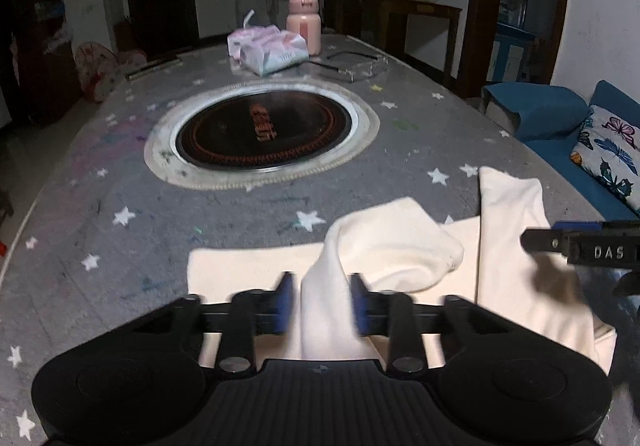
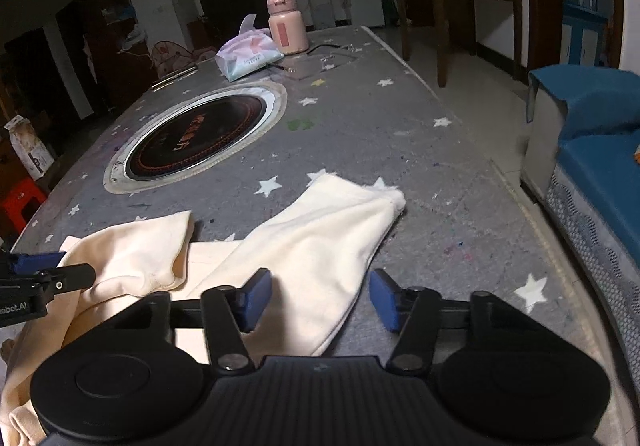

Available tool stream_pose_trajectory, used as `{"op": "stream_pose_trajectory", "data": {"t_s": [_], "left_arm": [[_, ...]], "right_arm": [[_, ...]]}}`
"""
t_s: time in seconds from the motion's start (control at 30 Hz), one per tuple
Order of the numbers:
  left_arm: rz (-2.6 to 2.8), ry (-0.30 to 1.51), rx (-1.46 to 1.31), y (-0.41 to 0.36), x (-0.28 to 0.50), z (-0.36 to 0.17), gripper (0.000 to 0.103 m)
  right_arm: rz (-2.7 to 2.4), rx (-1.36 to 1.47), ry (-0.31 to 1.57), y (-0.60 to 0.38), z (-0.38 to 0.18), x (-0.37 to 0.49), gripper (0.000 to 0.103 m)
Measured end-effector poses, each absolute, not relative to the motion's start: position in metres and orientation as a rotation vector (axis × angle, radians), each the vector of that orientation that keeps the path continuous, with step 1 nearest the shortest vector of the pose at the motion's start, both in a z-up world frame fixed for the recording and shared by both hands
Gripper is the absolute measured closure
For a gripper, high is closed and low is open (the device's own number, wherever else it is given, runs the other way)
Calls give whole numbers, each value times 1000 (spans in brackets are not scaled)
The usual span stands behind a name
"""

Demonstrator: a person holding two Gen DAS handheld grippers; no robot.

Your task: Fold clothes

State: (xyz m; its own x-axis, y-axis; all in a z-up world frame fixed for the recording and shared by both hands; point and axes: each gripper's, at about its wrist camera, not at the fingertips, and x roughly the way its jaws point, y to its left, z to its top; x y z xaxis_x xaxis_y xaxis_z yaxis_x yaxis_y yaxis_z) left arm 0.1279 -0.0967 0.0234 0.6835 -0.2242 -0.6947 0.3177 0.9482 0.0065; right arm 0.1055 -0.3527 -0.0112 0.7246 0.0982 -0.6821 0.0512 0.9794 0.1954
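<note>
A cream white garment [image 1: 516, 246] lies on the near part of the grey star-patterned table [image 1: 240, 217]. My left gripper [image 1: 322, 302] has its blue pads on both sides of a raised fold of the cloth [image 1: 324, 310], which hangs lifted between them. One sleeve [image 2: 332, 230] lies stretched out toward the right in the right wrist view, another folded part [image 2: 136, 254] lies to its left. My right gripper [image 2: 320, 298] hovers open over the sleeve's near end, nothing between its pads. The right gripper's tip also shows in the left wrist view [image 1: 580, 250].
A round black induction hob [image 1: 264, 133] is set into the table's middle. A tissue pack [image 1: 268, 45], a pink flask [image 1: 304, 21] and a clear tray [image 1: 356, 65] stand at the far end. A blue sofa [image 2: 600, 149] runs along the right, past the table edge.
</note>
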Motion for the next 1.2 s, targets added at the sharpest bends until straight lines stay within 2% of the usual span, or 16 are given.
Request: {"op": "stream_pose_trajectory", "data": {"t_s": [0.07, 0.2, 0.27, 0.43, 0.53, 0.73, 0.93, 1.1, 1.2], "left_arm": [[-301, 756, 135, -95, 127, 21, 94], [-287, 742, 117, -89, 123, 23, 99], [-275, 734, 110, -84, 122, 25, 99], [-231, 696, 92, -67, 112, 36, 99], [-198, 663, 56, -51, 101, 46, 100], [-95, 607, -43, -8, 60, 63, 100], [33, 643, -101, 37, 18, 52, 100], [76, 714, -97, 56, -1, 34, 100], [81, 734, -97, 60, -5, 28, 100]], "right_arm": [[24, 210, 755, -354, -12, 105, 60], [25, 227, 746, -357, -12, 105, 70], [28, 236, 742, -359, -11, 105, 82], [30, 231, 712, -359, -5, 99, 95], [28, 232, 675, -362, 3, 92, 99], [42, 202, 645, -364, 18, 74, 98], [39, 210, 680, -365, 7, 80, 80], [30, 243, 707, -365, -6, 93, 75], [16, 256, 713, -364, -12, 101, 66]]}}
